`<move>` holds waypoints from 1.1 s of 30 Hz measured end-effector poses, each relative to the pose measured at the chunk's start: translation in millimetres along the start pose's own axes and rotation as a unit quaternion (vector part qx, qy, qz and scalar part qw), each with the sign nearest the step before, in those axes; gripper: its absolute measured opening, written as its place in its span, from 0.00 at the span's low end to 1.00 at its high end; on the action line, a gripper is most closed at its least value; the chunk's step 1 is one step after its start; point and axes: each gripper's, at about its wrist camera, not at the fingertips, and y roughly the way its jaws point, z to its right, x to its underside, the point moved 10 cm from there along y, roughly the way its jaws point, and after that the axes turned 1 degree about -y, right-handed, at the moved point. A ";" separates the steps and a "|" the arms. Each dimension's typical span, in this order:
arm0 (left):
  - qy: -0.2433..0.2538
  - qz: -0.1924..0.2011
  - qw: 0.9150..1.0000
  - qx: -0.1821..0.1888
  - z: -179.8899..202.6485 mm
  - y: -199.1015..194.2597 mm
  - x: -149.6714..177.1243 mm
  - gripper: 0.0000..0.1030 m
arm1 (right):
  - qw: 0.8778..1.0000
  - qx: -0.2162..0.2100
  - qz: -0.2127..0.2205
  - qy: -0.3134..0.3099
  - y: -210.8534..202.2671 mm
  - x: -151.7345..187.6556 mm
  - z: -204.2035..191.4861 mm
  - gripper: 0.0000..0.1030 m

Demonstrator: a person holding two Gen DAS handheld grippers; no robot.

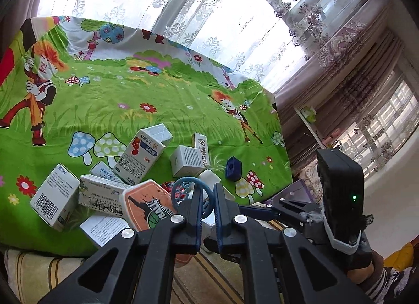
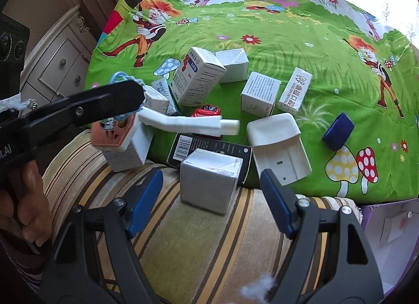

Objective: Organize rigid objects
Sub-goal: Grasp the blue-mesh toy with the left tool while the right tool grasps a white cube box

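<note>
Left hand-held gripper is clamped on a blue ring toy above the orange tin — right hand-held gripper gapes wide, empty, around a white box. An open white container at 2 o'clock holds nothing visible.

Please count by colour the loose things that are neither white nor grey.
Dark blue: 1, small box
Light blue: 1, ring in left claw
Red: 1, toy car
Black: 1, flat box
Orange: 1, tin
Total: 5
</note>
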 end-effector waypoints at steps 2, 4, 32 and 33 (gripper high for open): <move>0.000 -0.001 1.000 -0.002 0.0 1.3 0.1 0.08 | 1.000 -0.003 -0.004 0.003 2.0 1.7 1.2 0.58; -0.001 -0.001 1.000 -0.002 -0.5 1.6 1.2 0.07 | 1.000 -0.008 -0.005 0.007 3.2 3.3 2.4 0.51; 0.043 0.001 0.999 0.005 52.2 -2.6 2.0 0.06 | 0.993 -0.028 0.087 0.078 -67.8 18.1 51.6 0.51; 0.047 -0.002 0.999 0.007 57.2 -0.4 2.8 0.06 | 0.992 -0.027 0.089 0.083 -71.6 20.2 56.7 0.51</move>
